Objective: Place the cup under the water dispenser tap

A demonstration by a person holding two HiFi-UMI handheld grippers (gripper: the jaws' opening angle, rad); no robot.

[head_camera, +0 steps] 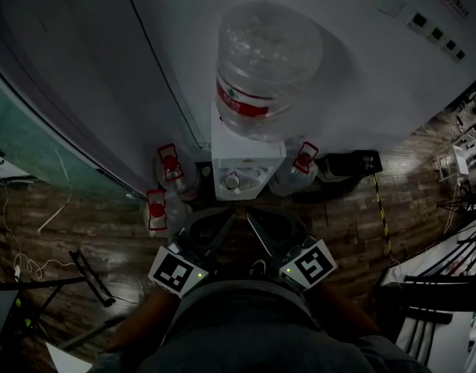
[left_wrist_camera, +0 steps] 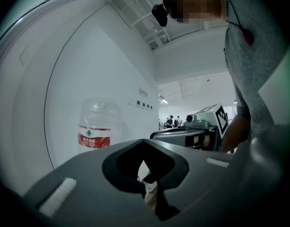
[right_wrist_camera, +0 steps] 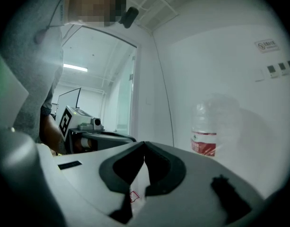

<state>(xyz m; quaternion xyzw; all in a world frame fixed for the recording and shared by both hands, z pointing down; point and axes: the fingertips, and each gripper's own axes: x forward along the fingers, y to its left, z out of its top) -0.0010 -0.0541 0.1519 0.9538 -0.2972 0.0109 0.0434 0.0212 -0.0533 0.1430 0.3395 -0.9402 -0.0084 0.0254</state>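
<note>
No cup shows in any view. The white water dispenser [head_camera: 245, 165], with a large clear bottle [head_camera: 265, 61] on top, stands against the wall straight ahead. Both grippers are held level, close to the person's body and in front of the dispenser. My left gripper [head_camera: 225, 224] has its jaw tips touching, with nothing between them [left_wrist_camera: 144, 142]. My right gripper [head_camera: 255, 222] is also shut and empty [right_wrist_camera: 145, 144]. Each gripper view shows the other gripper [left_wrist_camera: 201, 131] [right_wrist_camera: 88, 126] alongside and the bottle [left_wrist_camera: 98, 126] [right_wrist_camera: 211, 134] beyond.
Spare water bottles with red caps [head_camera: 170, 165] [head_camera: 156, 208] [head_camera: 304, 162] stand on the wooden floor beside the dispenser. A dark box [head_camera: 350, 165] sits to its right. Cables and a stand [head_camera: 90, 274] lie at left, and racks [head_camera: 455, 239] at right.
</note>
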